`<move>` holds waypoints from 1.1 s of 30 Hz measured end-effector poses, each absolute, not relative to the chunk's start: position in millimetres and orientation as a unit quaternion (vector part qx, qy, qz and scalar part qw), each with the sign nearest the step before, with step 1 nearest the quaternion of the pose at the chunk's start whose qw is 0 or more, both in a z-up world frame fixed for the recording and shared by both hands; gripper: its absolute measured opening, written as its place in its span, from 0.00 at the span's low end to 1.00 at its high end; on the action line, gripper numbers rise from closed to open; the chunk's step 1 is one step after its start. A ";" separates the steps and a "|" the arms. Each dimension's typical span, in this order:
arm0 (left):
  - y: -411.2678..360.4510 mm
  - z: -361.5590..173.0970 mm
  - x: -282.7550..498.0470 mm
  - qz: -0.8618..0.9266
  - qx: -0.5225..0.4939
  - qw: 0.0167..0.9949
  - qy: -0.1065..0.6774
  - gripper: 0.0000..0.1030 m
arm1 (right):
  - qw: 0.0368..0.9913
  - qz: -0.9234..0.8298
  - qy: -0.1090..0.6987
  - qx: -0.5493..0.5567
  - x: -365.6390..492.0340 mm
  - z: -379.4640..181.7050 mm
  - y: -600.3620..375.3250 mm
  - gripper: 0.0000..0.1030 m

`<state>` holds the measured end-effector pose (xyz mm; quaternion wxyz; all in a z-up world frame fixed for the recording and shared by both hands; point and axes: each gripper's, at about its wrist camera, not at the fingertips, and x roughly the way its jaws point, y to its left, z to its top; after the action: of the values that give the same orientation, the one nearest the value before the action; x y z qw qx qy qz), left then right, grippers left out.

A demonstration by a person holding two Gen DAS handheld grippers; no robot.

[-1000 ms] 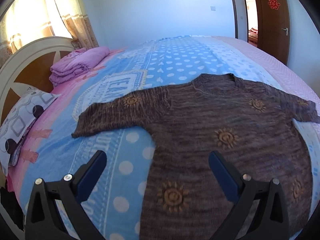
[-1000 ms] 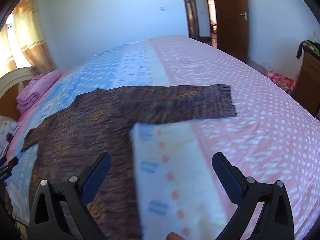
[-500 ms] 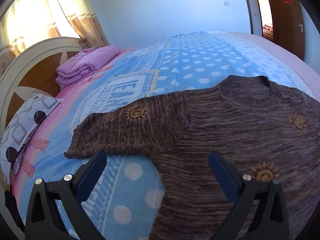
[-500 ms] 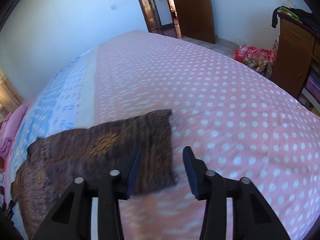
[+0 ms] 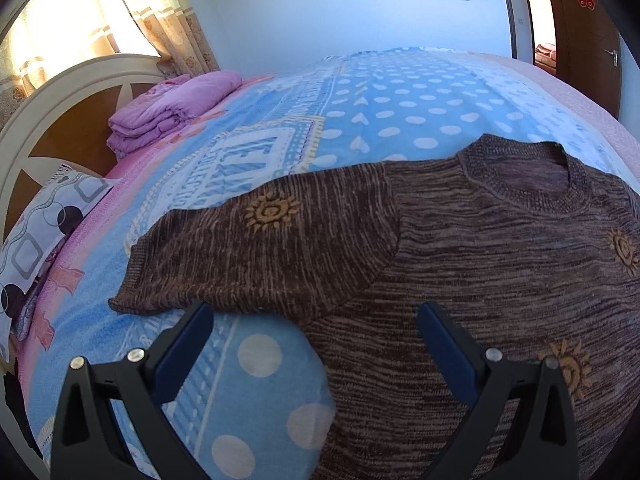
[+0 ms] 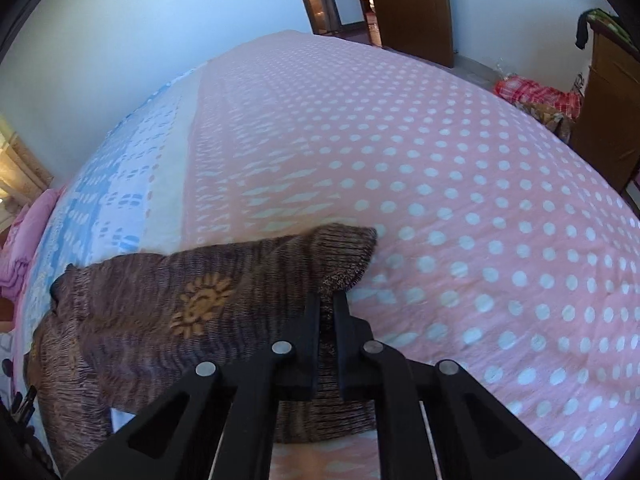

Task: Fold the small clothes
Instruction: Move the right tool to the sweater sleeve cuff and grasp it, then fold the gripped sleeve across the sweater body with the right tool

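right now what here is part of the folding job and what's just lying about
Part of the job:
- sweater, spread flat on the bed
- its sleeve cuff, pinched in the right gripper
- left gripper, open over the other sleeve

Lying about:
- folded purple quilt
- pillow
- blanket
- red cloth on the floor
- door

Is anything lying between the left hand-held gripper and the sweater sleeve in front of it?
Nothing visible. The left hand-held gripper is open just short of the sleeve, with only bare blanket between them.
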<state>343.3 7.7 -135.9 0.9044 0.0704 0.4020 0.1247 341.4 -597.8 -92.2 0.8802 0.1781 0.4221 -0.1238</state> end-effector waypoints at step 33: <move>33.3 -130.9 331.9 0.043 -0.005 0.901 0.432 1.00 | 0.917 0.142 0.372 0.021 391.6 36.3 -238.9 0.05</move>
<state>331.9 33.3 -130.9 0.9010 -0.0054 0.4317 0.0433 391.6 -238.9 36.3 0.9172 0.0211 0.3717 0.1416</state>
